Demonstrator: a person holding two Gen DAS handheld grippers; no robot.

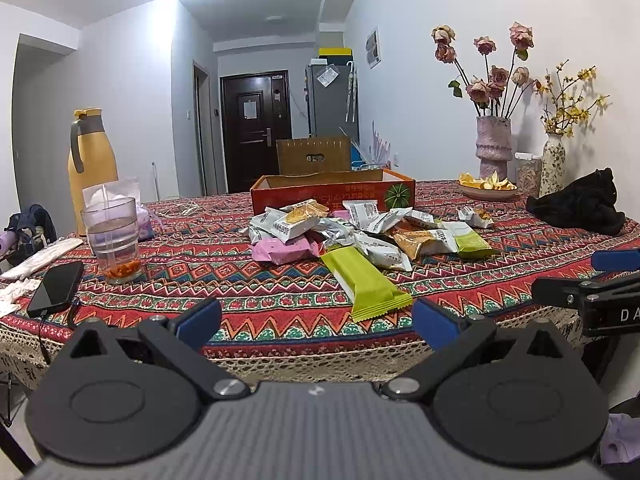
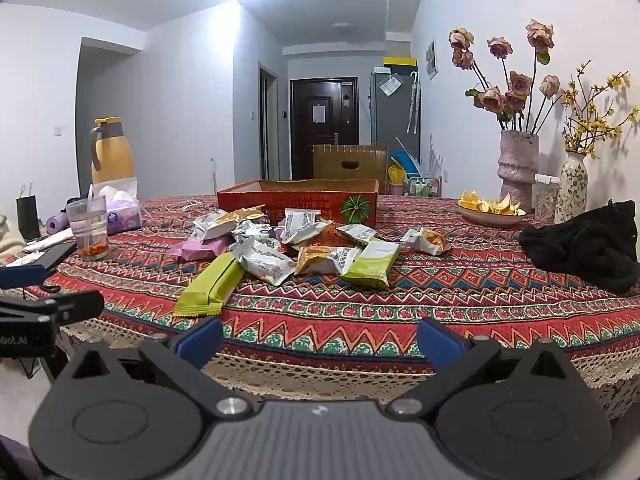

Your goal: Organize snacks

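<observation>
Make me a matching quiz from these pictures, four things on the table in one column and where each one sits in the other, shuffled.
Things:
1. long green snack bar
2. red cardboard box
3. drinking glass
4. bowl of orange peels

Places:
A. behind the snack pile
B. right side, by the pink vase
C. nearest edge of the snack pile
D. left side, beside the phone

Pairs: 1-C, 2-A, 3-D, 4-B
</observation>
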